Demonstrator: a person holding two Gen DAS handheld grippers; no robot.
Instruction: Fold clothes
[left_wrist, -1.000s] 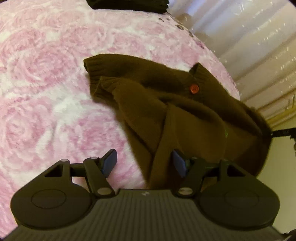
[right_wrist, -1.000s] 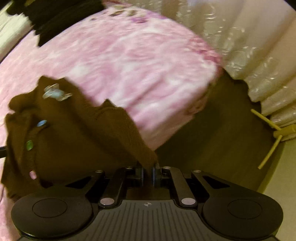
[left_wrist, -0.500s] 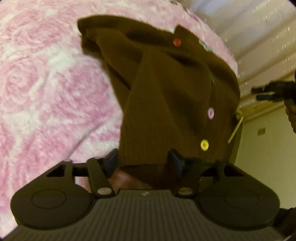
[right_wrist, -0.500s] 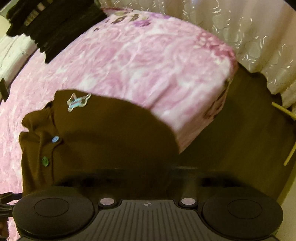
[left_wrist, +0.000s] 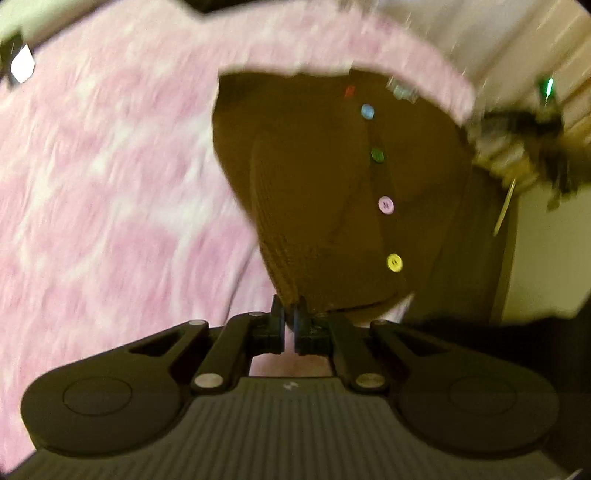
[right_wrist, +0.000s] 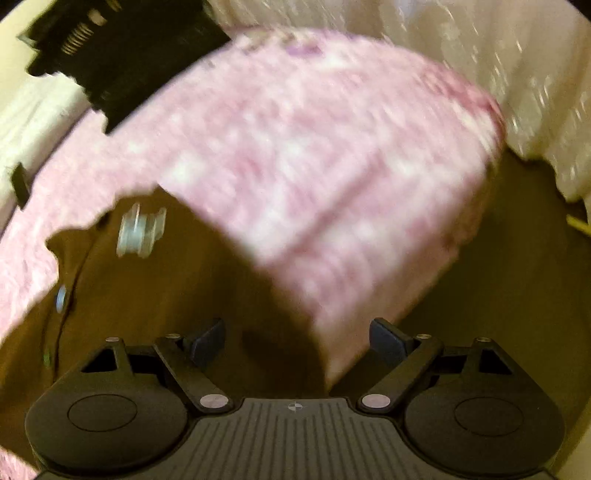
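Note:
A brown knit cardigan (left_wrist: 314, 177) with coloured buttons lies on a pink rose-patterned bed cover (left_wrist: 110, 206). My left gripper (left_wrist: 290, 314) is shut on the cardigan's ribbed bottom hem. In the right wrist view the cardigan (right_wrist: 155, 295) shows a silver bow brooch (right_wrist: 140, 229) near the collar. My right gripper (right_wrist: 297, 339) is open just above the cardigan's edge and holds nothing. Both views are blurred by motion.
The bed's corner (right_wrist: 480, 155) drops to a dark wooden floor (right_wrist: 498, 314) on the right. Pale curtains (right_wrist: 517, 74) hang behind. A pile of dark clothes (right_wrist: 110, 55) lies at the far end of the bed. The other gripper (left_wrist: 535, 136) shows at the right.
My left gripper has shut on the cardigan's hem; it was open around it before. My right gripper has let go of the cardigan and opened. The cardigan now lies flatter, button side up.

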